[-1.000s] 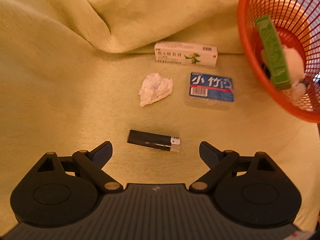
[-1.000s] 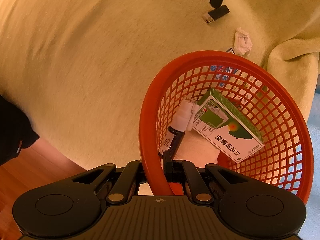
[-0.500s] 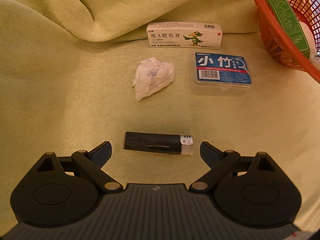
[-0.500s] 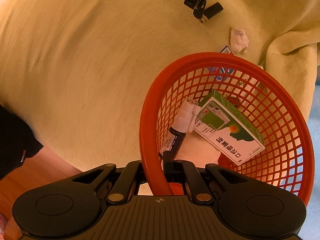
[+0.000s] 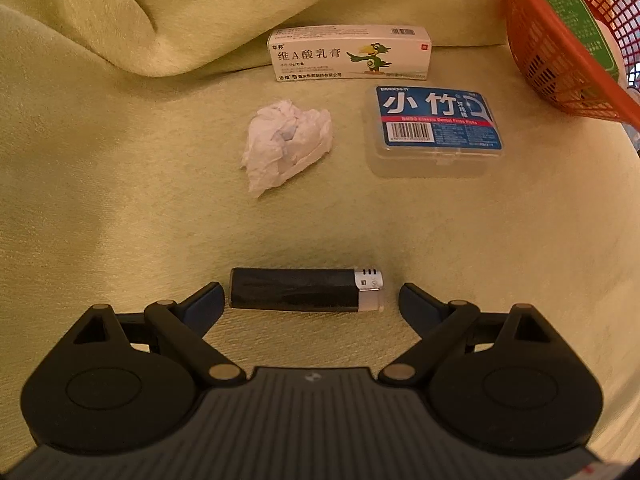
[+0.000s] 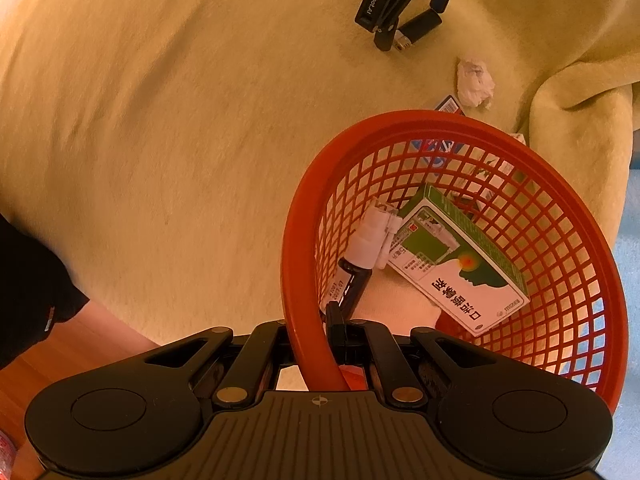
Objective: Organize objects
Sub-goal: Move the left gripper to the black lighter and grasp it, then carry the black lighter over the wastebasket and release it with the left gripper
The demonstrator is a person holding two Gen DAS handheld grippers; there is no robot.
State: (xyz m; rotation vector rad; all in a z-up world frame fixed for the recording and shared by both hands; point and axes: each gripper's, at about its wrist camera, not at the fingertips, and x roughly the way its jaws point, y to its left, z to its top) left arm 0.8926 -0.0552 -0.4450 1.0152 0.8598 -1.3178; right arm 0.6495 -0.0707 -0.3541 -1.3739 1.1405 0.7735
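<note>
On the soft blanket, our wide-open left gripper brackets the lighter lengthwise; closing may push it out, while our right gripper clamps the basket rim.

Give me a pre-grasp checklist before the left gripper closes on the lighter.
1. left gripper open: ok, fingers spread wide.
2. lighter between the fingers: ok, it lies crosswise in the gap.
3. Grip axis: not ok, the fingers would close on the lighter's two ends, along its length.
4. Neighbours out of the way: ok, crumpled tissue and floss box lie well beyond it.
5. basket held for the drop: ok, right gripper is clamped on its rim.
6. Fingertips down at the blanket: cannot tell.
</note>
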